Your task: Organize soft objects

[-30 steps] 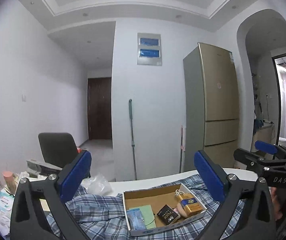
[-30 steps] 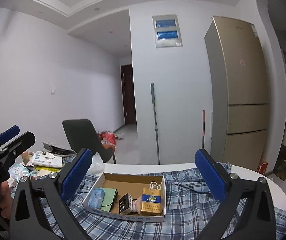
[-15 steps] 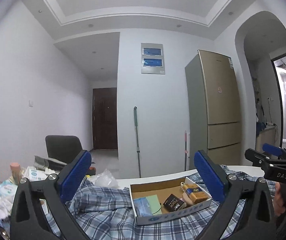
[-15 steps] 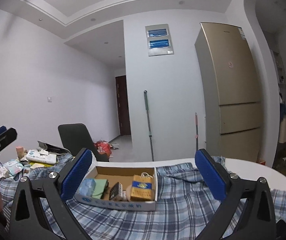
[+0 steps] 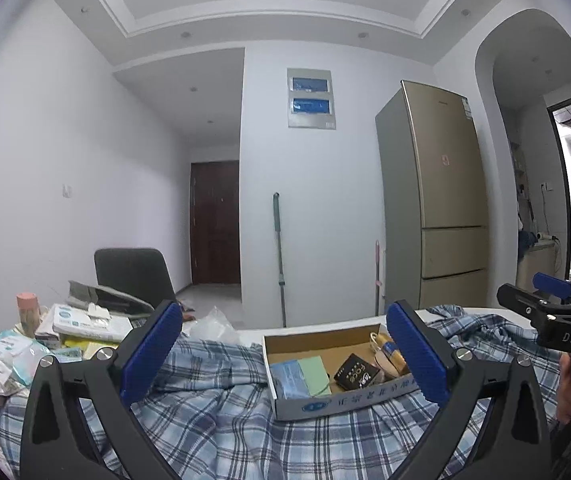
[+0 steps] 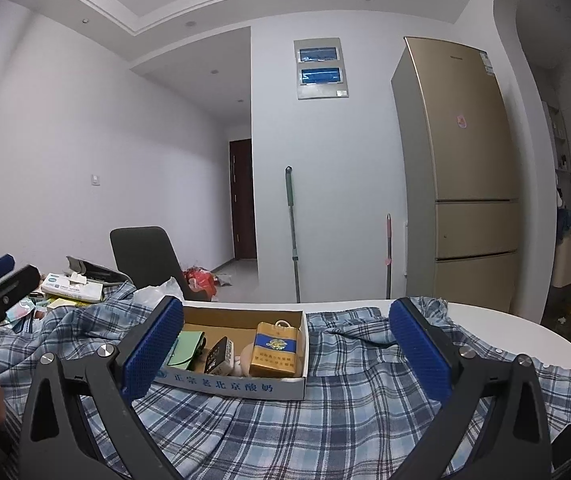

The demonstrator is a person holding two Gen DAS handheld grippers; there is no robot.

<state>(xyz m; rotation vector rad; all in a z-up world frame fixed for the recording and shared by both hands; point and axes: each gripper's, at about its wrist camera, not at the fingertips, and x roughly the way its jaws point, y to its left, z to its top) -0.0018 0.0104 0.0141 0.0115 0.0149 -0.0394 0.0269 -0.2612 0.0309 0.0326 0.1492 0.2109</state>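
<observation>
A blue plaid shirt [image 5: 221, 412] lies spread and rumpled over the white table; it also shows in the right wrist view [image 6: 357, 392]. A shallow cardboard box [image 5: 341, 402] with small packets sits on the shirt, also in the right wrist view [image 6: 241, 384]. My left gripper [image 5: 285, 356] is open and empty, low over the shirt, just in front of the box. My right gripper [image 6: 285, 354] is open and empty, also in front of the box. Each gripper shows at the edge of the other's view.
A pile of tissue packs and papers [image 5: 81, 320] sits at the table's left end, beside a black chair [image 5: 133, 276]. A gold fridge [image 6: 461, 168] and a mop [image 6: 291, 232] stand against the far wall. The table's bare white edge [image 6: 525, 336] curves at the right.
Both grippers have dropped lower towards the table, so the box and shirt sit higher and closer in view. Both stay open and empty.
</observation>
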